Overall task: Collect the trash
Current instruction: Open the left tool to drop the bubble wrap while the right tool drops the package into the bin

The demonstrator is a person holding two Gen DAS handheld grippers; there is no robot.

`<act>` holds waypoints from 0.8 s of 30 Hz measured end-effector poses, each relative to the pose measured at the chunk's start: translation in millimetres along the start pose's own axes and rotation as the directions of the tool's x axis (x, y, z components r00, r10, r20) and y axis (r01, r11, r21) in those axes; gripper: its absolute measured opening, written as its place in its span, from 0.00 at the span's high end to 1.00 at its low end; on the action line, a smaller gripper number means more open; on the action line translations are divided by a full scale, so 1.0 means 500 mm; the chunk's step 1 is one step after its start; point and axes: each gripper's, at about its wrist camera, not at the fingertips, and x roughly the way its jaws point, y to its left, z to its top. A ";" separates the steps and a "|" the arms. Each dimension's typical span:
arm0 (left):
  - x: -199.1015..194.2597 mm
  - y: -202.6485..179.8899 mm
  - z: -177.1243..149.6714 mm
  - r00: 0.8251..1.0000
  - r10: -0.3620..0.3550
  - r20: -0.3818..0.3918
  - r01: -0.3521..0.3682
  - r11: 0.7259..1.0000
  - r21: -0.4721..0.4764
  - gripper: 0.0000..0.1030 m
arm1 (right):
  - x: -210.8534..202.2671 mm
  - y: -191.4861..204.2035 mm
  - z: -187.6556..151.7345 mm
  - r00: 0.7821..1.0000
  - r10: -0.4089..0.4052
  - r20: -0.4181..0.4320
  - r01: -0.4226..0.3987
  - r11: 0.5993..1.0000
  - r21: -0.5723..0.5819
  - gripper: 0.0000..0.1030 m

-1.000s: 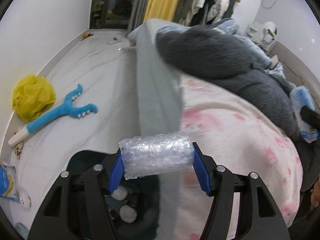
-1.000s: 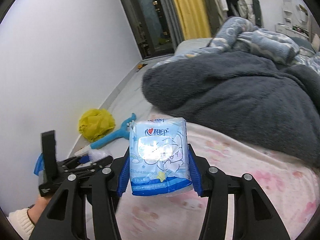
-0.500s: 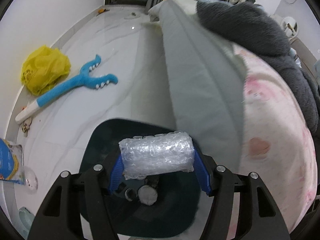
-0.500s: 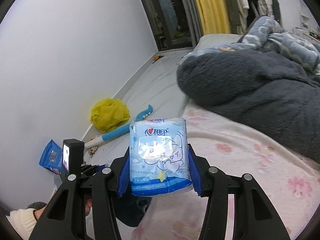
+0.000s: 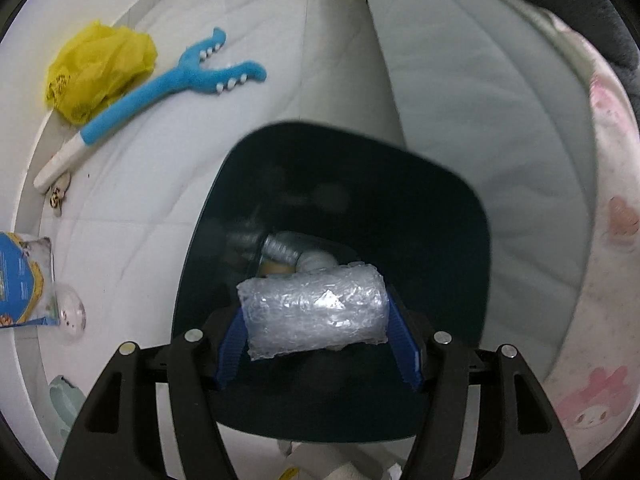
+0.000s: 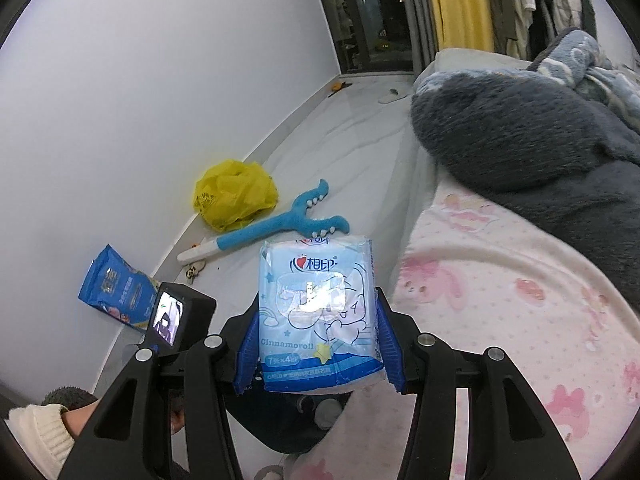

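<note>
Bubble-wrap roll [image 5: 314,312], clear and crumpled, sat crosswise between the blue fingers [image 5: 230,340] of the left gripper [image 5: 316,334], which were closed against its two ends. It hung directly above the open mouth of a dark teal trash bin [image 5: 460,220], with grey and white wads of trash [image 5: 288,254] visible inside at the roll's 12 o'clock. The bin stood on the white marble floor [image 5: 160,200], with the pale grey side of the bed [image 5: 480,100] at its 2 o'clock.

A light blue plastic tissue pack [image 6: 318,316], printed with a cartoon character and the word Cinnamoroll, was clamped upright between the blue fingers [image 6: 248,344] of the right gripper [image 6: 318,344], held over the edge of the pink patterned bedsheet [image 6: 500,300]. The other gripper's small screen [image 6: 168,316] showed at the pack's 9 o'clock.

On the floor, a blue plush Y-shaped toy with a white handle [image 5: 160,84] lay at the bin's 10 o'clock, touching a crumpled yellow plastic bag [image 5: 98,68] by the wall. A blue snack pouch [image 5: 22,280] lay at the bin's 9 o'clock. A dark grey fleece blanket [image 6: 520,152] lay heaped on the bed.
</note>
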 end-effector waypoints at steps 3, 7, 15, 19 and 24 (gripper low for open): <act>0.010 0.014 -0.009 0.999 0.000 -0.039 -0.001 1.000 -0.008 0.28 | 0.018 0.013 -0.002 1.000 0.006 -0.019 -0.006 1.000 -0.006 0.50; 0.002 0.032 -0.015 1.000 0.004 -0.028 -0.004 1.000 -0.024 0.21 | 0.048 0.030 -0.007 0.999 0.003 -0.054 -0.004 1.000 -0.017 0.50; -0.057 0.058 -0.009 0.996 -0.021 0.085 0.024 0.999 -0.032 0.19 | 0.114 0.049 -0.023 0.989 -0.001 -0.147 0.000 1.000 -0.007 0.50; -0.100 0.068 -0.007 0.987 -0.023 0.162 0.026 1.000 -0.016 0.19 | 0.148 0.062 -0.035 0.980 -0.006 -0.196 0.004 1.000 -0.011 0.50; -0.162 0.075 -0.011 0.963 -0.016 0.269 0.014 1.000 0.010 0.19 | 0.193 0.079 -0.055 0.963 -0.017 -0.268 0.013 1.000 -0.019 0.49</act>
